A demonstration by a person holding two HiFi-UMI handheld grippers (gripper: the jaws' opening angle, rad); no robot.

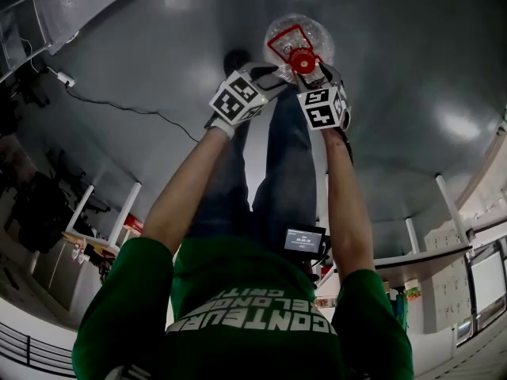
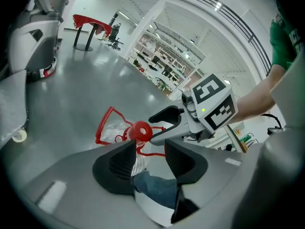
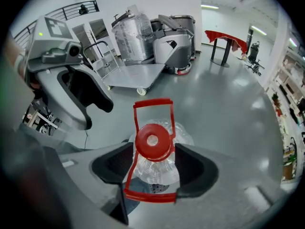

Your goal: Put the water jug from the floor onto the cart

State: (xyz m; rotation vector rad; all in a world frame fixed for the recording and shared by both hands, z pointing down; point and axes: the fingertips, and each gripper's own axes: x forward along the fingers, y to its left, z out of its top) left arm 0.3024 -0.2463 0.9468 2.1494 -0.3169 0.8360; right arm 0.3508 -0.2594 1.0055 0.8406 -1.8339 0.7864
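The clear water jug [image 1: 299, 38] stands on the grey floor, with a red cap [image 3: 152, 140] and a red folding handle [image 3: 152, 104]. My right gripper [image 3: 153, 168] is open and points steeply down, the jug's cap and neck between its jaws; I see no pad pressing. My left gripper [image 2: 148, 159] is open beside the jug [image 2: 114, 130], its jaws just short of the red cap [image 2: 140, 131] and nothing between them. In the head view both grippers meet over the jug, left gripper [image 1: 265, 74] and right gripper [image 1: 315, 74]. The flat cart [image 3: 138, 75] stands behind.
On the cart stands another large wrapped jug [image 3: 133, 35], with a floor-cleaning machine [image 3: 174, 32] behind. A red-covered table [image 3: 226, 39] is farther back. A cable [image 1: 119, 105] lies on the floor at the left. The person's legs [image 1: 277, 165] stand close to the jug.
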